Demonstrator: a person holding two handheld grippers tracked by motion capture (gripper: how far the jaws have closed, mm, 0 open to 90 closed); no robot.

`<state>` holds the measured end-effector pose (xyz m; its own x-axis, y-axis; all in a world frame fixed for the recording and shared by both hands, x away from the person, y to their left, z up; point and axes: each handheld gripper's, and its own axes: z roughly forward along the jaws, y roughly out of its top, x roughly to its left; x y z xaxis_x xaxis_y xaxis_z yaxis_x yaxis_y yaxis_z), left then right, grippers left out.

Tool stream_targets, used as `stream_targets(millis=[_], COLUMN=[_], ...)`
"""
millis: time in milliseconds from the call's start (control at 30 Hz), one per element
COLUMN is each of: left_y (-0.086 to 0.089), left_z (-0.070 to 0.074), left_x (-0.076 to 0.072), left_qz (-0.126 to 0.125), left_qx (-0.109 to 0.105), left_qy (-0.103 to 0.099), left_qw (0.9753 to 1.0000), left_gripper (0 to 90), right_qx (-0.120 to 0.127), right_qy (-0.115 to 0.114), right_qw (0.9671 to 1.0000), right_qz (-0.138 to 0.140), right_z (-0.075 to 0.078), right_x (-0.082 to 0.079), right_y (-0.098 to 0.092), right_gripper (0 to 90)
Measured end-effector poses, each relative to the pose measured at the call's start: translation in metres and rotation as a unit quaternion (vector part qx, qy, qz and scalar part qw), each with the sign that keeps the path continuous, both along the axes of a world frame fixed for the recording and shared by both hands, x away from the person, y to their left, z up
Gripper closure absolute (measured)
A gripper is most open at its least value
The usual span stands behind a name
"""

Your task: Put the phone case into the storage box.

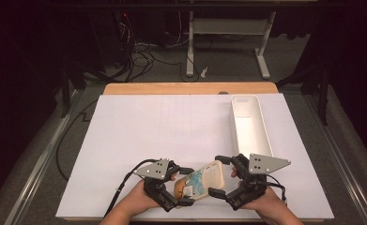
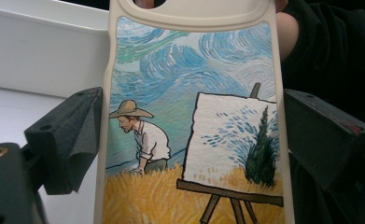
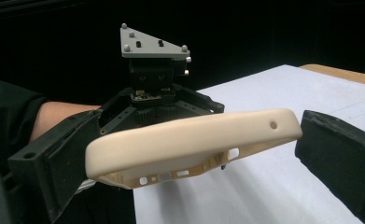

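The phone case (image 1: 201, 181), cream-rimmed with a painted back, was held above the near edge of the white mat (image 1: 139, 140), between the two grippers. The left gripper (image 1: 183, 186) had its jaws closed against the case's long edges. The right gripper (image 1: 221, 176) stood open around the case's other end, one jaw touching, the other just clear; the tray (image 1: 261, 129) lay beyond it.

Laboratory recording station: a white work board (image 1: 172, 140) on a wooden table (image 1: 190, 88), loose cables (image 1: 143, 56) on grey carpet, a bench frame (image 1: 228, 28), dark surroundings.
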<state>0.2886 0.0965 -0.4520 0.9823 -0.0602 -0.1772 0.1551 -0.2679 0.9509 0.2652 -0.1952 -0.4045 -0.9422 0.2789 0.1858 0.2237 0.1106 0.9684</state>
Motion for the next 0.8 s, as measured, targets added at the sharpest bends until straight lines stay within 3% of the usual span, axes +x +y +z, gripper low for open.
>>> stream_targets(millis=[800], left_y=[-0.0009], left_z=[-0.0022], left_x=[0.0008], left_qz=[0.002], left_qx=[-0.003], left_qy=[0.005], left_qw=[1.0000], left_gripper=[11.2], right_qx=[0.010], right_qy=[-0.003], right_qw=[0.9999], right_qz=[0.004], right_z=[0.0004], right_x=[-0.0001], right_y=[-0.0013], right_gripper=[10.0])
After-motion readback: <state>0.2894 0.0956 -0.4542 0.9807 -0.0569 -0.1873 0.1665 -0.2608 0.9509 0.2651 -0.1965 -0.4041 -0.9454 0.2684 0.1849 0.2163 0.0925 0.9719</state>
